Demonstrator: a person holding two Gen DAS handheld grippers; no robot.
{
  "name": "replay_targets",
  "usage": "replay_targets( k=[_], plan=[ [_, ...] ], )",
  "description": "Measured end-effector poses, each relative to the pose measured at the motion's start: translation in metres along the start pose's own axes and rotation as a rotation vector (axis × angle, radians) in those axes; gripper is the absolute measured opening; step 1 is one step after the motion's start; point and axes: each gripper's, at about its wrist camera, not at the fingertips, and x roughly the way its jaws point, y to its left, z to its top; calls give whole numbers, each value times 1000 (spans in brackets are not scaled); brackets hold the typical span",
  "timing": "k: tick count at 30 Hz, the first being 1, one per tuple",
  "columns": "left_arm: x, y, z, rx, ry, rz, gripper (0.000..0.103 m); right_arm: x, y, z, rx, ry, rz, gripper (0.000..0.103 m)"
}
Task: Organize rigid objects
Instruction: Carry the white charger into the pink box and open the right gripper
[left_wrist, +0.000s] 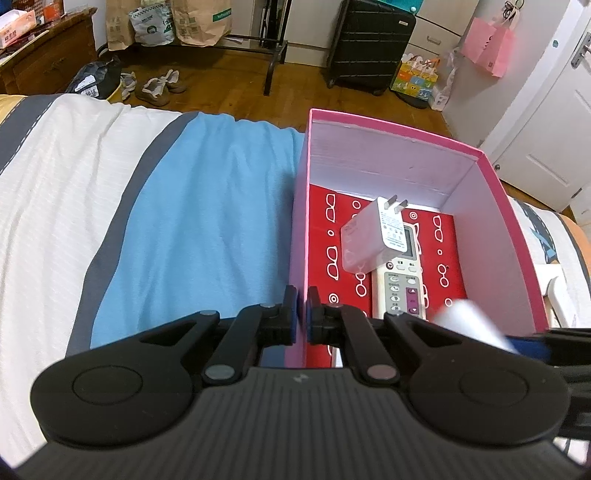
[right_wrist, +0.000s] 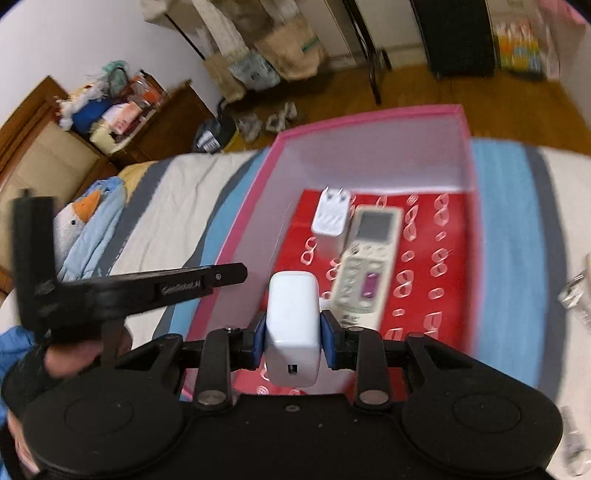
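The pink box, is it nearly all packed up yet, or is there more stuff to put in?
Two things already lie in the pink box: a white plug charger leaning on a remote control. The right gripper is shut on a second white charger above the box's near end, not yet let go. The left gripper is shut on the box's wall. Something small lies at the right wrist view's right edge, too blurred to name.

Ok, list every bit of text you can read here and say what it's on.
"GenRobot.AI": black bar, slightly blurred.
"3018", probably: label on the floor bag.
Unreadable: print on the charger in the box, remote buttons, paper bags, tissue box.
Held adapter: no text shows.
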Motion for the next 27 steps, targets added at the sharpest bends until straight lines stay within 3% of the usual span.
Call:
replay_targets(
  k=[7, 10, 12, 15, 22, 25, 27],
  plan=[
    [2, 10, 1, -34, 5, -40, 5, 47, -1, 16, 149, -24, -16, 35],
    [3, 9, 0, -24, 1, -37, 5, 52, 3, 22, 93, -84, -30, 39],
    [4, 8, 0, -21, 4, -34, 5, 48, 2, 22, 86, -93, 14, 39],
    [4, 8, 1, -25, 2, -37, 5, 28, 3, 20, 47, -109, 64, 42],
    [4, 8, 1, -24, 3, -29, 5, -49, -5, -1, -158, -164, -19, 44],
    [4, 6, 2, -23, 5, -22, 5, -91, -27, -14, -190, -196, -47, 52],
    [4, 5, 2, -23, 6, -18, 5, -116, -43, -21, -229, -208, -98, 52]
  ],
)
